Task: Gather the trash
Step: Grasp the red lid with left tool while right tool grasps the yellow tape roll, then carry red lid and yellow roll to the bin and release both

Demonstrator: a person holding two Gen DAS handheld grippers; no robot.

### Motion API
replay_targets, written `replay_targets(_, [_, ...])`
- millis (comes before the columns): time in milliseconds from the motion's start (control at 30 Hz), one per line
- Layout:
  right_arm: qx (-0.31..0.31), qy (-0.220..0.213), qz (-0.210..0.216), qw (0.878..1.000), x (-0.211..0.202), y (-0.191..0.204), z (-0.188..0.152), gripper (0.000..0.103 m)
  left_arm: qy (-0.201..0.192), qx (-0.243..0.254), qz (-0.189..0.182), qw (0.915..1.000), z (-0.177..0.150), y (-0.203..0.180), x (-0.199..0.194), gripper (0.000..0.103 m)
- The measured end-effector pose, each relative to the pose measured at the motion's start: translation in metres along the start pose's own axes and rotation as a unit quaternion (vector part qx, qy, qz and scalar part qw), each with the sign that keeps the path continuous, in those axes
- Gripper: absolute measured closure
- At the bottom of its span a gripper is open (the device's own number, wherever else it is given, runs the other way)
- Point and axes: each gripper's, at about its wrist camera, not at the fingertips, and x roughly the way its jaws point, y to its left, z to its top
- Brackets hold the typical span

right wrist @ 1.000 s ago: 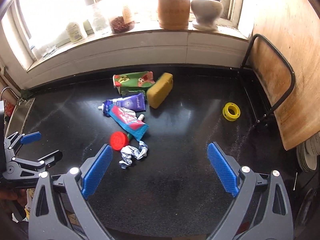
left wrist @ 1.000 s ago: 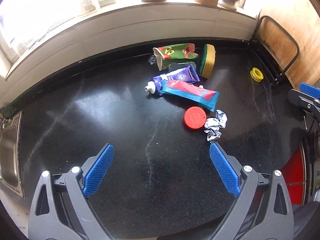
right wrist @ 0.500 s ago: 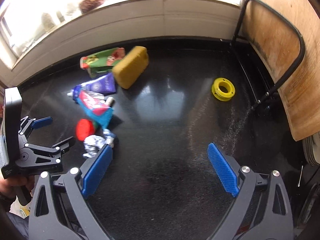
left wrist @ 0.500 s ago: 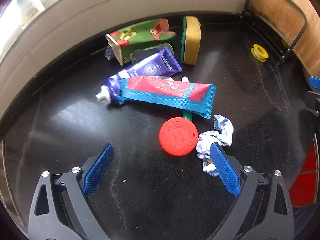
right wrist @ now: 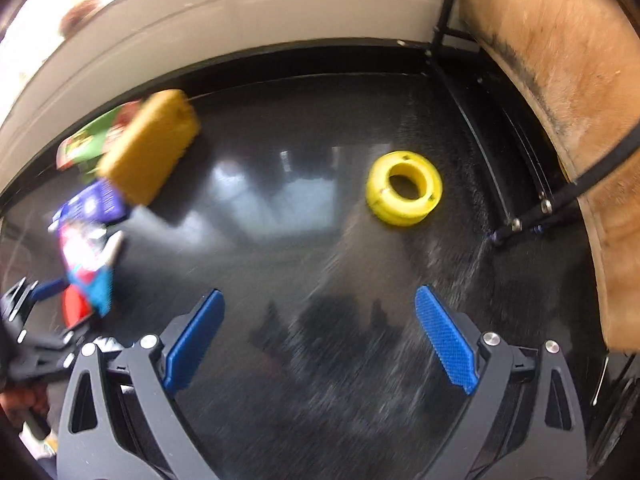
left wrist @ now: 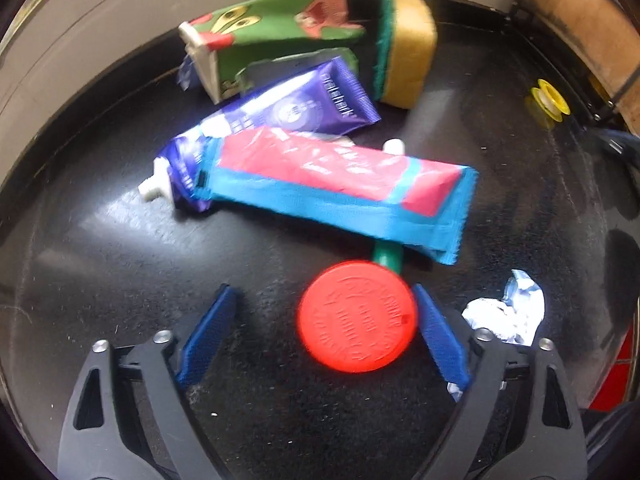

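I bring my left gripper (left wrist: 320, 336), its jaws just closing but not yet gripping, around the red lid (left wrist: 357, 316) to pick it up, while my right gripper (right wrist: 320, 340) hangs wide and empty over the bare surface (right wrist: 280, 208).

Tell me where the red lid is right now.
In the left wrist view, the red lid lies on the black counter between the left gripper's closing jaws, against the right-hand pad, just below the red-and-blue wrapper.

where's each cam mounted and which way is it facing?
Left wrist: on the left tool, facing steeply down at the counter; red lid between its open blue fingers.
Right wrist: on the right tool, facing down at bare counter near the yellow ring; the left tool and a hand show at its left edge.
Shared: sponge, red lid, wrappers, yellow ring.
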Motion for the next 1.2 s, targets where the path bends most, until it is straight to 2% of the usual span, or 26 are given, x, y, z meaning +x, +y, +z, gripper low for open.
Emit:
replay_targets(167, [0.017,0.008,-0.016,1.0,0.035,-0.023,0.028,0.01,-0.01,0.01,-0.006,0.9999,0.002,-0.01,-0.005,0.053])
replay_targets(300, [0.028,0.019,-0.014,0.999,0.053,-0.034,0.043,0.017,-0.01,-0.014,-0.024,0.9996,0.001,-0.007,-0.009,0.053])
replay_targets(400, [0.024,0.012,-0.014,1.0,0.055,-0.036,0.05,0.03,-0.013,-0.02,-0.018,0.9995,-0.004,0.0,-0.013,0.053])
replay_targets(467, [0.018,0.004,-0.013,1.0,0.053,-0.035,0.053,0.051,-0.018,-0.025,-0.015,0.9994,-0.003,0.003,-0.02,0.053])
replay_targets(633, [0.011,-0.004,-0.014,1.0,0.047,-0.031,0.052,0.052,-0.028,-0.044,-0.008,0.9986,-0.005,0.009,-0.034,0.053])
replay_targets(800, [-0.006,-0.019,0.001,1.0,0.016,-0.015,0.038,0.052,-0.039,-0.07,-0.001,0.9968,-0.008,0.015,-0.057,0.053])
replay_targets(1200, [-0.103,-0.045,0.064,0.992,-0.079,0.065,-0.042,0.052,-0.056,-0.103,0.04,0.9923,-0.035,0.025,-0.115,0.053])
